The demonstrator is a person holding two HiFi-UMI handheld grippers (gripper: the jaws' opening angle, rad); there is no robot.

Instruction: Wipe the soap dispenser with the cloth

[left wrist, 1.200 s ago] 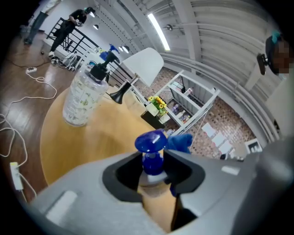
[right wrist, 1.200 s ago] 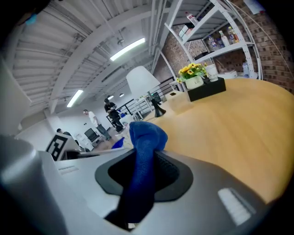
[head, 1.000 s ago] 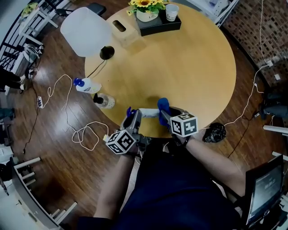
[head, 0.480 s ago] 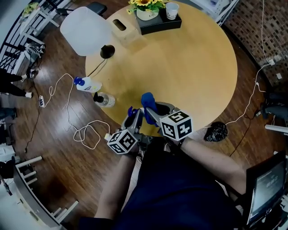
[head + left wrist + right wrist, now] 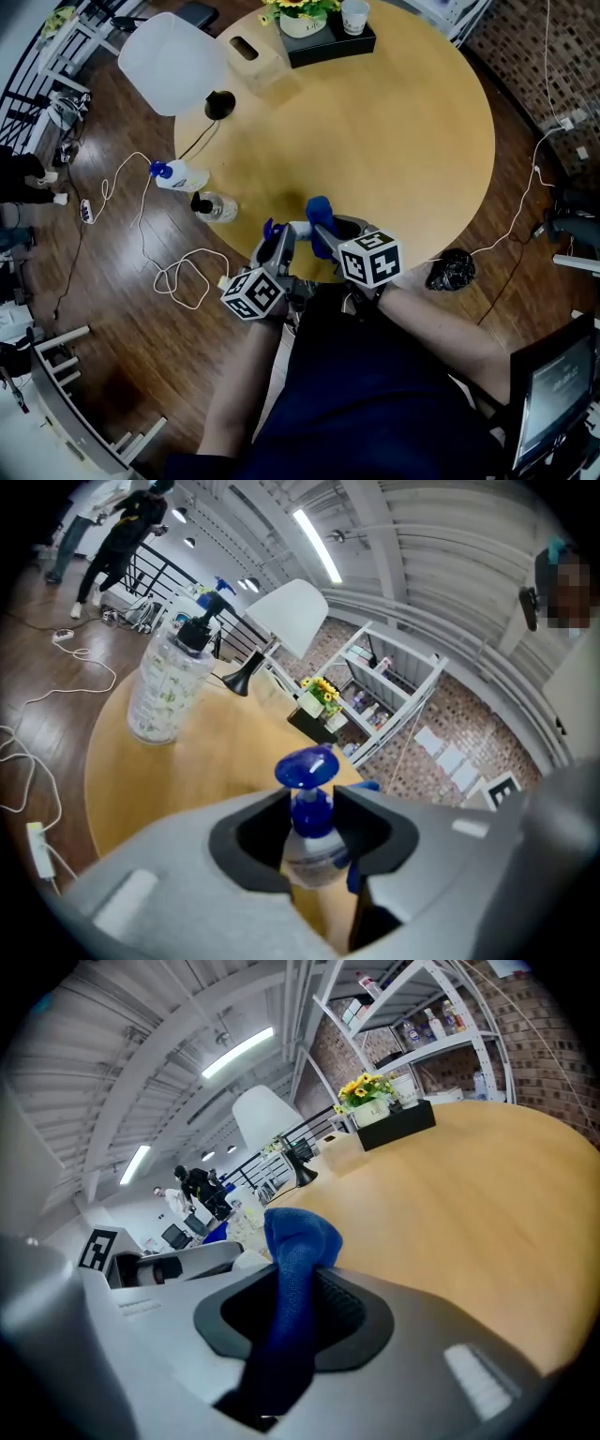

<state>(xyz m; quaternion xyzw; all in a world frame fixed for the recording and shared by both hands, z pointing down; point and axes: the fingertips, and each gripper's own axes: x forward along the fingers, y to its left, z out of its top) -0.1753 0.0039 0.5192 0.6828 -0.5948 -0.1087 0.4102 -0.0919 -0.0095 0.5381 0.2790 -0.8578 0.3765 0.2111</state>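
The soap dispenser (image 5: pixel 307 769) is held over the near edge of the round wooden table (image 5: pixel 403 122). The left gripper (image 5: pixel 311 801) is clamped on its neck and shoulder, so the blue pump head stands clear above the jaws. In the head view the bottle lies crosswise, with the pump toward the table's left and the pale body toward its right.

The blue cloth (image 5: pixel 295 1241) sits at the body's right end, above the same near edge. The right gripper (image 5: pixel 296 1303) has it pinched tight, with a bunched fold sticking out past the jaw tips. Whether the cloth actually touches the bottle cannot be made out.

At the table's left rim stand a clear bottle with a black pump (image 5: pixel 216 207) and, just beyond it, a white spray bottle with a blue head (image 5: pixel 181 176). Further along that rim is the black foot of a white lamp (image 5: pixel 173 61), whose shade hangs out past the tabletop.

On the table's far side are a wooden tissue box (image 5: pixel 251 58) and a black tray (image 5: pixel 330 47). The tray carries a pot of sunflowers (image 5: pixel 302 17) and a paper cup (image 5: pixel 354 17).

A white cable (image 5: pixel 171 274) loops on the floor left of the table. A black bag (image 5: pixel 448 274) lies on the floor by its near right edge
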